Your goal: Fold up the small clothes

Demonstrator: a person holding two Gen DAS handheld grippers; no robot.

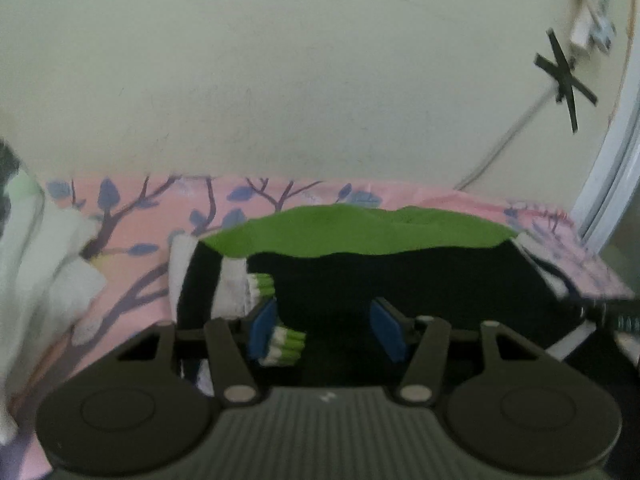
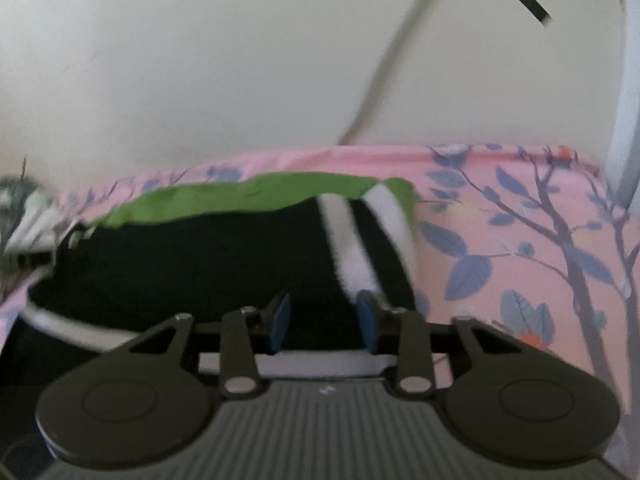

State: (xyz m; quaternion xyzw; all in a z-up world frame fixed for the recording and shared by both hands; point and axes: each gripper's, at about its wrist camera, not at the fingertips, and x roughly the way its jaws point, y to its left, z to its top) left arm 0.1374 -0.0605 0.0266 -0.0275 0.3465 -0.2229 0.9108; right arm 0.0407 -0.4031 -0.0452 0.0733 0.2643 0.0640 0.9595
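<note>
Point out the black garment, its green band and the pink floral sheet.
black garment [image 1: 400, 276]: left wrist view, middle of black fabric.
green band [image 1: 360, 232]: left wrist view, centre of the band.
pink floral sheet [image 2: 500, 216]: right wrist view, bare patch.

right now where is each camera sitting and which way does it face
Left wrist: on the left gripper, looking forward over the black garment toward the wall; own open fingers show.
Right wrist: on the right gripper, facing the garment's white stripes; open fingers show.
Shared: the garment, its green waistband and the pink floral sheet.
</note>
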